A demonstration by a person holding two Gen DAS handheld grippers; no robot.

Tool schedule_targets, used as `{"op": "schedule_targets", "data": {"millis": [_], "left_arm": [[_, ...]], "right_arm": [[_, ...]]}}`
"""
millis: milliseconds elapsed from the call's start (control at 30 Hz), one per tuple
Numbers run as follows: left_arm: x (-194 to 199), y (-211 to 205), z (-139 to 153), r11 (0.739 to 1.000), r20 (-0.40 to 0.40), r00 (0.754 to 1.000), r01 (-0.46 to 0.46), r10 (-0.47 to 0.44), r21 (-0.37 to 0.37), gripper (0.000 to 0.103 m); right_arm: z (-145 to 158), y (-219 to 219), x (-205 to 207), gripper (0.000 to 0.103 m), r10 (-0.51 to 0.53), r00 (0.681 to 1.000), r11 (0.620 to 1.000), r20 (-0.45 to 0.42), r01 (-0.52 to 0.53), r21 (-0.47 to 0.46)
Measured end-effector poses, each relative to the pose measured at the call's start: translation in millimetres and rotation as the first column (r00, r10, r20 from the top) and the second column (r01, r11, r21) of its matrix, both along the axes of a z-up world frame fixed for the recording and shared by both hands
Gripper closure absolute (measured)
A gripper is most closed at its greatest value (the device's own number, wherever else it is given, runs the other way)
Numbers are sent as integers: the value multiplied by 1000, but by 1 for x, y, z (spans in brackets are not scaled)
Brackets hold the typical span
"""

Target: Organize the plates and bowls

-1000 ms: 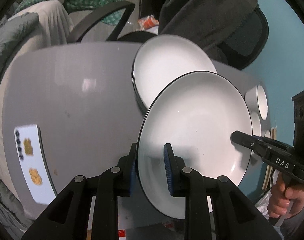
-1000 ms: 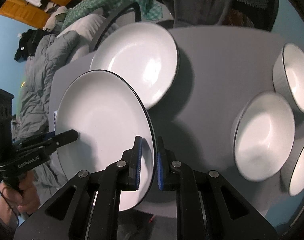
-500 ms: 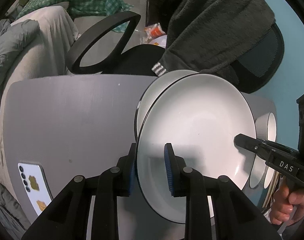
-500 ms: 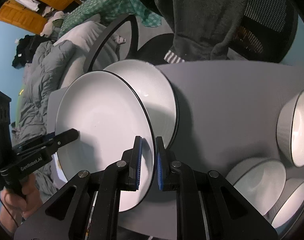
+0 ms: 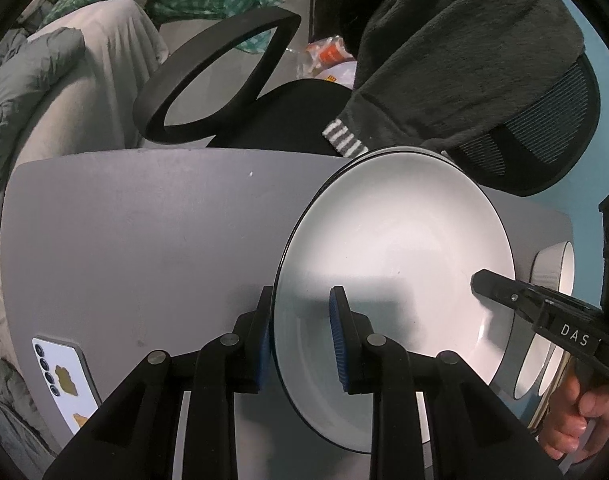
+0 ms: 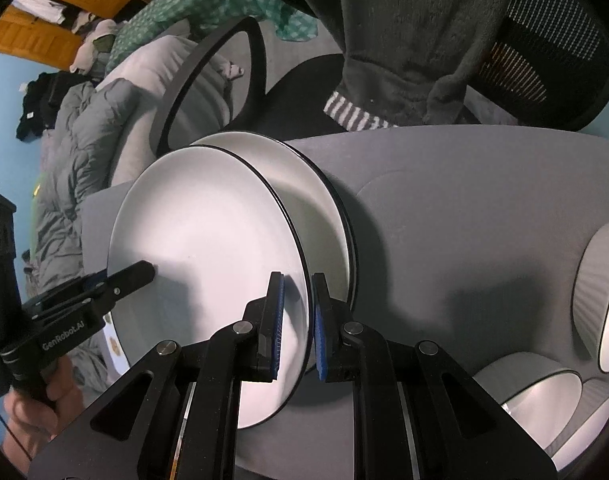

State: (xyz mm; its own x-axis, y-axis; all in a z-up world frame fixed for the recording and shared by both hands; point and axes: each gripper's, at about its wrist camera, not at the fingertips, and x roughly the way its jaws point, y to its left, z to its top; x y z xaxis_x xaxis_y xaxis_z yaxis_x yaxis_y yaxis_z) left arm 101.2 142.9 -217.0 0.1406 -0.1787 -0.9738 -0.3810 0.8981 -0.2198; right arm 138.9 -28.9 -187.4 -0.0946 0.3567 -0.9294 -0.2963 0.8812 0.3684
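A white plate with a black rim (image 5: 396, 264) (image 6: 208, 248) is held between both grippers, tilted, just above a second white plate (image 6: 320, 208) that lies on the grey table (image 5: 144, 232). My left gripper (image 5: 300, 332) is shut on the held plate's left rim. My right gripper (image 6: 296, 316) is shut on its right rim. In the left wrist view only a thin edge of the lower plate (image 5: 400, 151) shows behind the held one. Several white bowls (image 6: 600, 300) stand on the table to the right.
A phone in a white case (image 5: 62, 376) lies at the table's near left edge. A black office chair (image 5: 224, 92) with a dark fleece garment (image 5: 444, 52) over it stands behind the table. A bed with grey bedding (image 6: 72, 132) is at the left.
Both grippers have carried the held plate away from me, so it now covers most of the lower plate. The grips have not changed.
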Motion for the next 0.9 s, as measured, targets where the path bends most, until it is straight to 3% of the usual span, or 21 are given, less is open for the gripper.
{"op": "schedule_targets", "data": {"millis": [333, 500, 900], "left_arm": [[8, -5, -5, 1000, -12, 1000, 14, -14, 9, 76], [9, -11, -4, 999, -7, 999, 34, -33, 27, 69], [6, -4, 9, 1000, 25, 999, 22, -22, 12, 66]], "right_arm": [[-3, -4, 6, 88, -28, 1000, 999, -12, 28, -15], [-2, 1, 7, 86, -6, 1000, 999, -21, 6, -32], [9, 15, 10, 70, 45, 999, 995, -27, -47, -93]]}}
